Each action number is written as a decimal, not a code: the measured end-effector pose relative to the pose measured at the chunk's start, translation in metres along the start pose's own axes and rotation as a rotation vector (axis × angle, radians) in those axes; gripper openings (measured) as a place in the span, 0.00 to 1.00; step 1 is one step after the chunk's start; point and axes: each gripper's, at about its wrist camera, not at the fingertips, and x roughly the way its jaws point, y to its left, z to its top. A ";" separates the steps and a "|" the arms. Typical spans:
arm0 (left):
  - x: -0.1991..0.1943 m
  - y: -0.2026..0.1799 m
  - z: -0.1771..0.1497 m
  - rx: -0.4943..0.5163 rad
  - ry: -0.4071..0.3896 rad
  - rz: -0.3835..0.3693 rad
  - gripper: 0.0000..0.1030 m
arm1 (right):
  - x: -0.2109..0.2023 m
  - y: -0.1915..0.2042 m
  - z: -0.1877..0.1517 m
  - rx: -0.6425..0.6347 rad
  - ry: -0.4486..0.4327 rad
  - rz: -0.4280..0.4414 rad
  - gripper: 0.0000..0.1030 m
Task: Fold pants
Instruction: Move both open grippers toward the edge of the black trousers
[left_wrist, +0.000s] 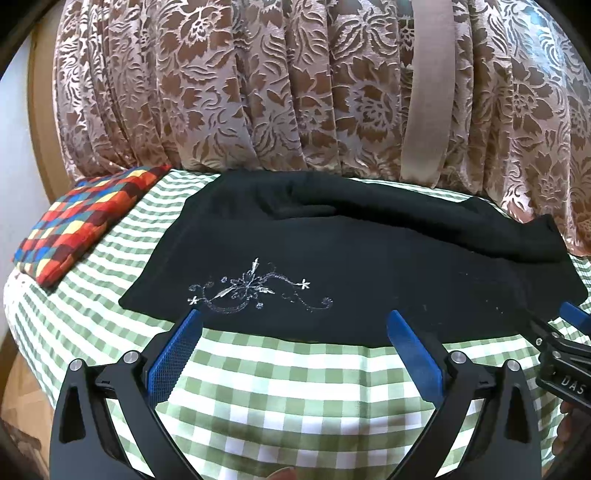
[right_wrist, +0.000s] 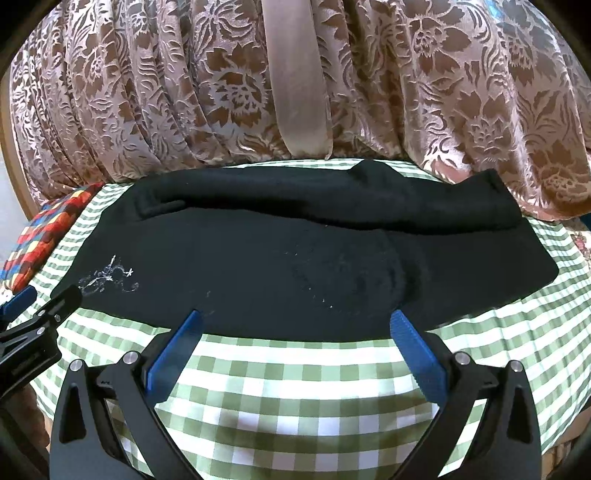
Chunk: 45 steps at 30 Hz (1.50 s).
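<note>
Black pants (left_wrist: 332, 251) lie across a green-and-white checked cloth (left_wrist: 277, 387), folded lengthwise into a long band with a silver flower embroidery (left_wrist: 255, 290) near the left end. My left gripper (left_wrist: 293, 321) stands open at the pants' near edge, its blue fingertips just over the hem below the embroidery, nothing between them. In the right wrist view the same pants (right_wrist: 295, 258) fill the middle. My right gripper (right_wrist: 295, 321) is open at the near hem, further right. Each gripper shows at the side of the other's view.
A brown floral curtain (left_wrist: 295, 92) with a plain tie band (left_wrist: 428, 92) hangs right behind the far edge of the pants. A colourful diamond-patterned folded cloth (left_wrist: 77, 225) lies at the left on the checked cloth (right_wrist: 295, 398). The surface drops off at left and right.
</note>
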 end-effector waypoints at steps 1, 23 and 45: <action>0.000 0.001 0.000 -0.002 0.001 0.000 0.96 | 0.000 -0.001 -0.001 0.004 -0.001 0.006 0.98; -0.005 0.011 -0.004 -0.015 0.006 0.011 0.96 | -0.006 -0.008 -0.005 0.047 -0.011 0.073 0.98; 0.000 0.013 -0.004 -0.025 0.041 -0.051 0.96 | -0.004 -0.012 -0.005 0.072 -0.006 0.170 0.98</action>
